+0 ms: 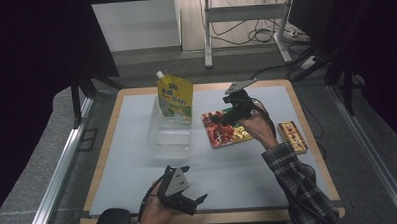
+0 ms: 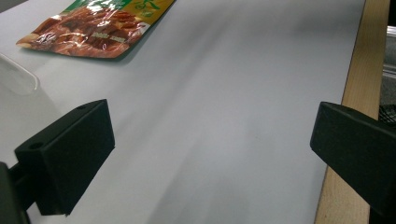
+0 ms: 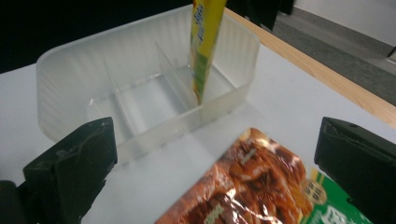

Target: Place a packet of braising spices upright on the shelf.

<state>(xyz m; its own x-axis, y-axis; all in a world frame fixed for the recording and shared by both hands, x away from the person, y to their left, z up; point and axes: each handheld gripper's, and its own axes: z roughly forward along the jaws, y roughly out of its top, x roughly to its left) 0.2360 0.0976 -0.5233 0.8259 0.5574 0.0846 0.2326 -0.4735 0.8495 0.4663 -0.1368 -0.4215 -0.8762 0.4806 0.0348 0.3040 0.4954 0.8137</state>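
Right gripper (image 1: 222,118) hangs over the red snack bag (image 1: 226,129) in the high view, with its jaws wide apart and nothing between them. The bag lies flat on the worktop (image 1: 139,194), a little toward the right edge from the middle. Just beside it, on the left, sits a clear plastic box (image 1: 169,135). A yellow pouch (image 1: 175,98) stands up in the far end of the box. A small gold and red box (image 1: 292,136) lies near the right edge. The left gripper (image 1: 195,193) is near the front edge, well apart from the bag, and it is open and holds nothing.

From the left gripper view, the two black jaws stand far apart over the bare white worktop. The snack bag (image 2: 91,28) lies far off.

From the right gripper view, the jaws are wide apart, and the snack bag (image 3: 252,186) lies under them. The clear box (image 3: 140,93) is just past the bag. The yellow pouch (image 3: 205,42) stands upright in one end part of the box, beside a divider wall.
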